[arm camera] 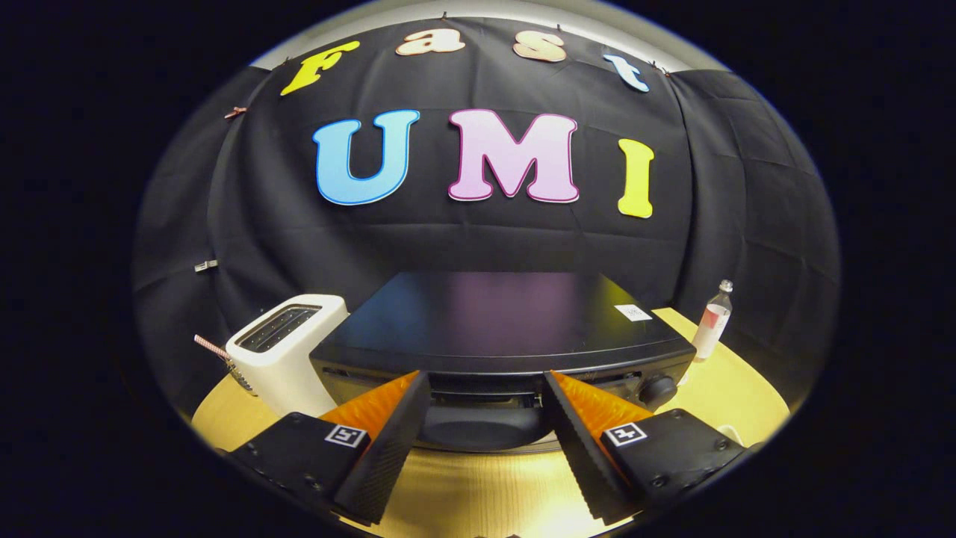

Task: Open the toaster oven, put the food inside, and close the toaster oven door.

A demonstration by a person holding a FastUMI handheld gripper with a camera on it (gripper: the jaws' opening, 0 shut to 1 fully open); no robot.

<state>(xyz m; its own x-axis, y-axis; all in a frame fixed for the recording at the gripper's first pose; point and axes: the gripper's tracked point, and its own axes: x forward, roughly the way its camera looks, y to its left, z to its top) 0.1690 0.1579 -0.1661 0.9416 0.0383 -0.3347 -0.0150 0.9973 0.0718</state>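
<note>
The gripper (485,382) is held wide open — nothing is gripped. The toaster oven (500,329) is seen just ahead of the fingers — its door handle (482,430) between them.

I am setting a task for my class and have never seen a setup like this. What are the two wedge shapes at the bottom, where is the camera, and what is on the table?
The camera rides on a hand-held claw and looks forward along its two fingers; those are the wedges you see. A person carries it; there is no robot arm. The fingers stand apart and hold nothing. Just ahead of them, on a light wooden table, sits a black toaster oven, seen from slightly above, with its handle between the fingers and a knob near one end of its front. Beside the oven stands a white slot toaster; on the other side stands a small clear bottle. I cannot see any food here.
</note>
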